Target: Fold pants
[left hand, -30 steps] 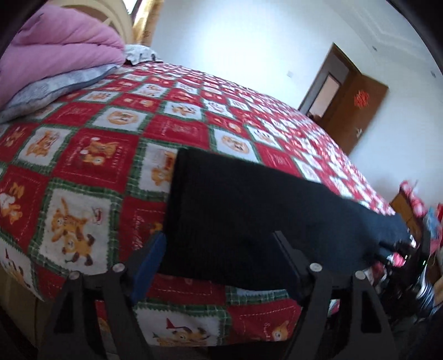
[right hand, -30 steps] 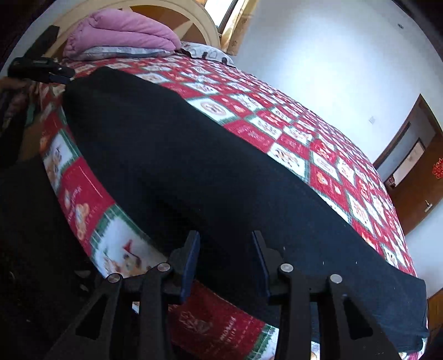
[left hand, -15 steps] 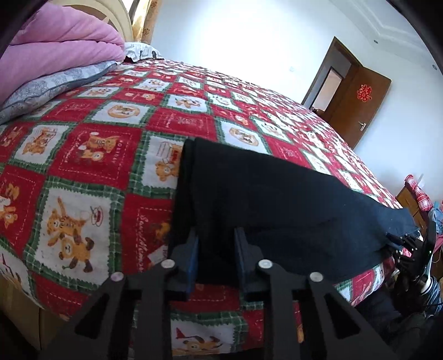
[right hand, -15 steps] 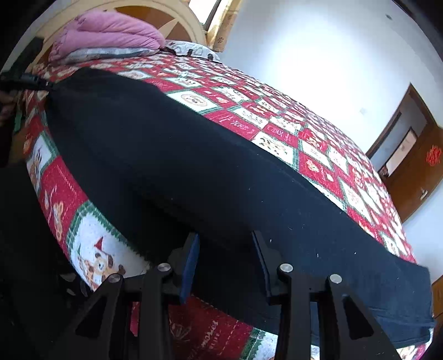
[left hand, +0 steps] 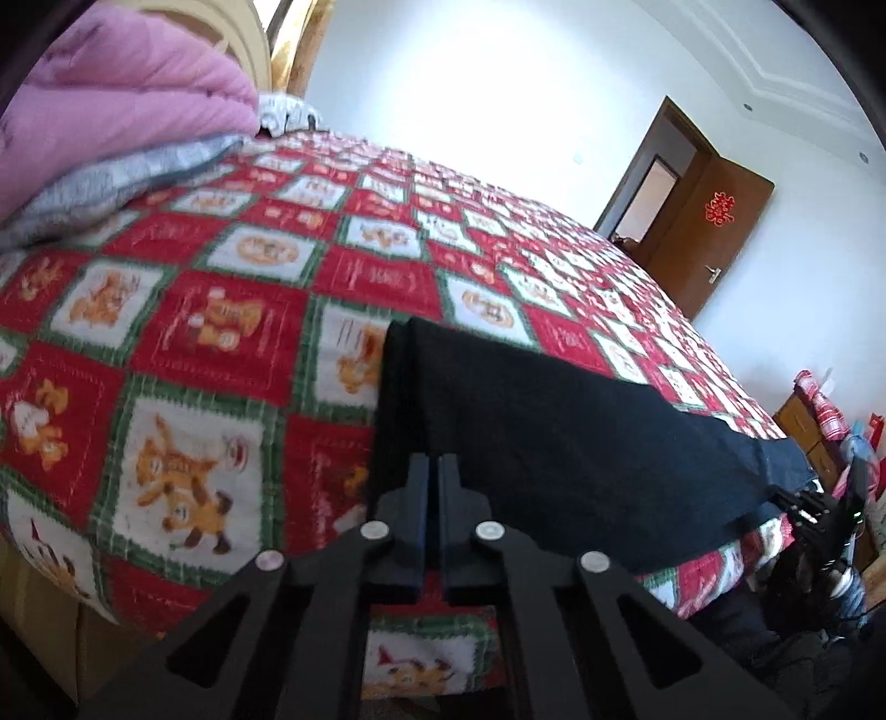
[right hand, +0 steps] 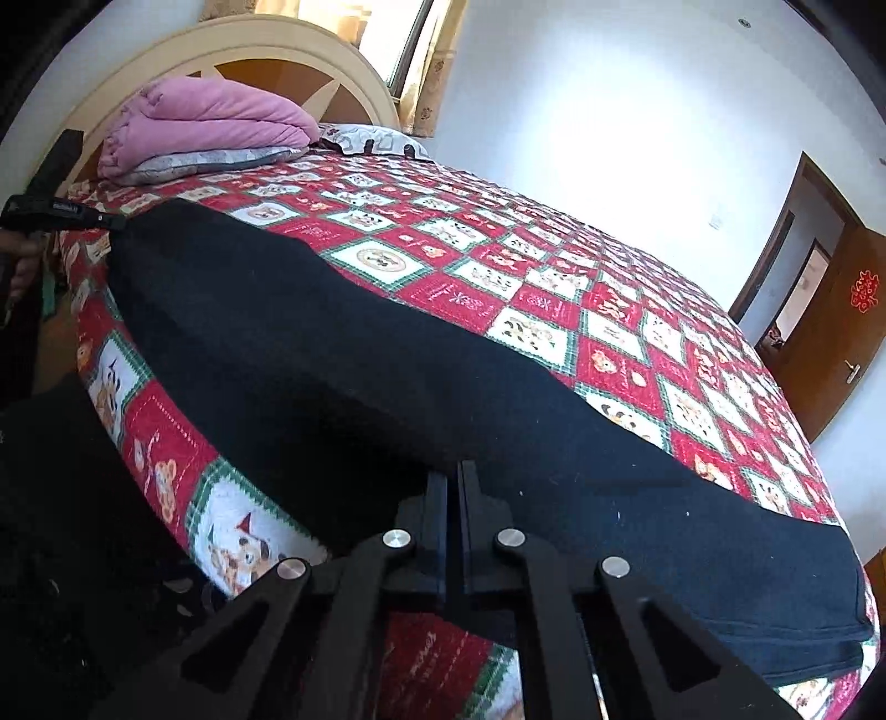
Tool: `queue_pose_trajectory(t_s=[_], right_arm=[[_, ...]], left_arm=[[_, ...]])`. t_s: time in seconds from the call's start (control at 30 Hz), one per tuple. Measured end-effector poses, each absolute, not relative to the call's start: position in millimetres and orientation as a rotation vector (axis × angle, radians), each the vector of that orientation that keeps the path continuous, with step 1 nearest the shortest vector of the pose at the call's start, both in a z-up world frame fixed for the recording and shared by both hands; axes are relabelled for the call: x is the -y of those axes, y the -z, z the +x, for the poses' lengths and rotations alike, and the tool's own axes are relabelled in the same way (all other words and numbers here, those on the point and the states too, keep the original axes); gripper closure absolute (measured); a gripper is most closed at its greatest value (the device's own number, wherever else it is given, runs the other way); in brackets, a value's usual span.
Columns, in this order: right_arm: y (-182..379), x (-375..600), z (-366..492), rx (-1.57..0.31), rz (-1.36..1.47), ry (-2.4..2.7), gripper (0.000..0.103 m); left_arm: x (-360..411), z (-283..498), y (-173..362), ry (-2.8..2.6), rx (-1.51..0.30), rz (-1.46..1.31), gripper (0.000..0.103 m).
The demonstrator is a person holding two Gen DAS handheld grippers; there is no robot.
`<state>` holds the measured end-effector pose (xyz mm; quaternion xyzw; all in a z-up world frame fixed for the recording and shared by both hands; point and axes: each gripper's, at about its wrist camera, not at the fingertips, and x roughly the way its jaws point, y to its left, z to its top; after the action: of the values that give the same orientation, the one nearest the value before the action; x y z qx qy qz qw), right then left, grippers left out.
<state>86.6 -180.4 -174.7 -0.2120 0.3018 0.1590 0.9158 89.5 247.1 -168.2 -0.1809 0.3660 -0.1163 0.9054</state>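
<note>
A: Black pants [left hand: 554, 443] — where are they lying?

B: Stretched lengthwise along the near edge of the bed, on the red, green and white patchwork quilt [left hand: 221, 310] with cartoon animals. In the right wrist view the pants [right hand: 387, 387] run from the far left corner down to the near right, with their near side draping over the bed's edge.

A: And the left claw [left hand: 433, 471]?

B: Its fingers are pressed together with only a sliver between them, pinching the near edge of the pants at the left end of the garment. From the right wrist view that claw [right hand: 61, 210] shows at the far left, right at the cloth's corner.

A: The right claw [right hand: 454, 487]?

B: Likewise drawn shut, clamped on the near edge of the black fabric, about midway along what that camera shows. The left wrist view catches it at the far right end of the pants [left hand: 808, 509], though it is small and dark there.

A: Anything else on the bed?

B: A folded pink blanket [right hand: 210, 122] on a grey pillow [right hand: 210, 160] at the far left, by the cream headboard [right hand: 249, 50]. A brown door [left hand: 709, 221] with a red ornament stands at the far right.
</note>
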Motion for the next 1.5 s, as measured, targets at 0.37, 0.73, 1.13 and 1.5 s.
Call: queue_pose_trajectory(t_s=[0.37, 0.73, 1.13, 1.5], right_arm=[[192.0, 181.5, 76.4, -0.677, -0.477, -0.357, 0.101], [203.6, 167.6, 76.7, -0.640, -0.590, -0.294, 0.098], [203.3, 160.0, 72.2, -0.598, -0.581, -0.298, 0.097], [193.7, 164.6, 70.4, -0.561, -0.523, -0.291, 0.097]], left_arm=[[-250.9, 90.2, 180.1, 0.237, -0.755, -0.412, 0.100], [-240.0, 86.7, 181.2, 0.252, -0.750, -0.377, 0.060], [-234.5, 85.0, 189.0, 0.226, -0.772, -0.327, 0.095], [-250.2, 68.7, 155.8, 0.201, -0.771, -0.267, 0.099]])
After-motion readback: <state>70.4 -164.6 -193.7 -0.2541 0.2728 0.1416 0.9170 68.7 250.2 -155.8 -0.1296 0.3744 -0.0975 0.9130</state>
